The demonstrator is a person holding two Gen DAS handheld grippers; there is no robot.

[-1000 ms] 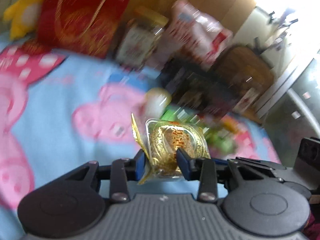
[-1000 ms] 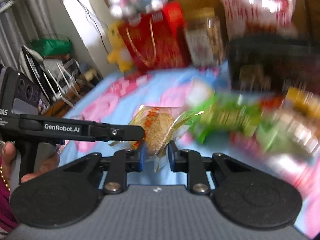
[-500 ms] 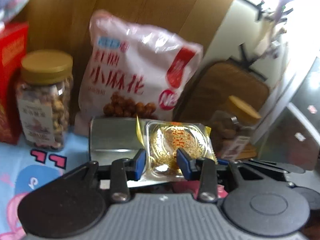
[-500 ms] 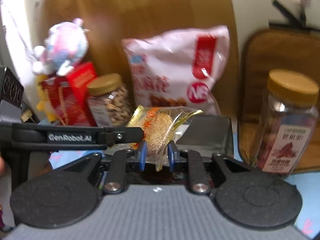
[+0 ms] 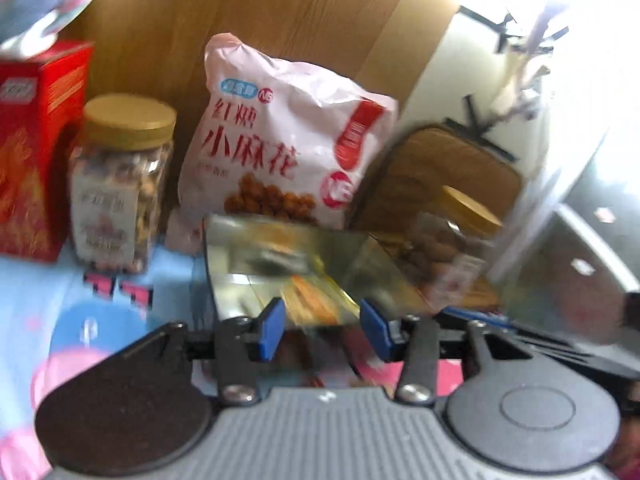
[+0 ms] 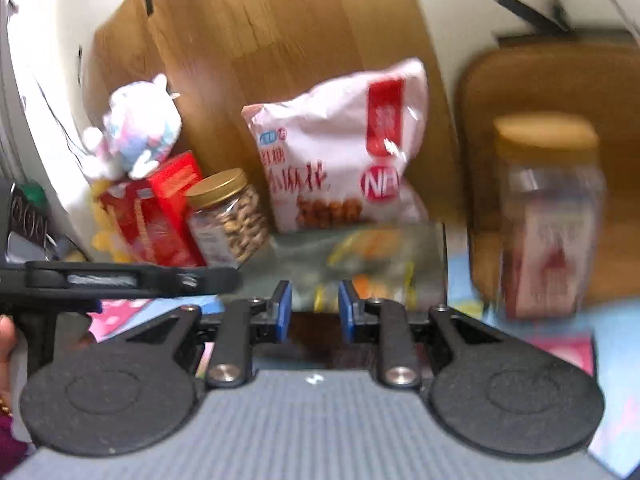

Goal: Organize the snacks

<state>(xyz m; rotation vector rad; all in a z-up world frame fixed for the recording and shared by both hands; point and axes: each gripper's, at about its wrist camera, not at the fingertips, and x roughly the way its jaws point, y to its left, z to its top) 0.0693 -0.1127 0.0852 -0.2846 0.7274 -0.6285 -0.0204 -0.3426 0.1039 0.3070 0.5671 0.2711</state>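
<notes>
A shiny metal box [image 5: 280, 252] stands open on the blue cloth, just beyond both grippers; it also shows in the right wrist view [image 6: 360, 252]. Blurred gold and orange snack packets lie in it, one in the left wrist view [image 5: 312, 296] and one in the right wrist view [image 6: 360, 268]. My left gripper [image 5: 324, 328] is open and empty over the box's near edge. My right gripper [image 6: 314, 312] is open and empty at the box's near edge. The left gripper's body [image 6: 120, 280] shows at the left of the right wrist view.
Behind the box leans a pink snack bag [image 5: 288, 152] against a wooden board. A nut jar with a gold lid [image 5: 120, 184] and a red carton [image 5: 36, 148] stand left. Another jar [image 6: 548, 216] stands right. A plush toy [image 6: 136, 128] sits on the carton.
Both grippers have opened and let go of their snack packets, which now lie in the metal box. Both grippers stay at the box's near edge.
</notes>
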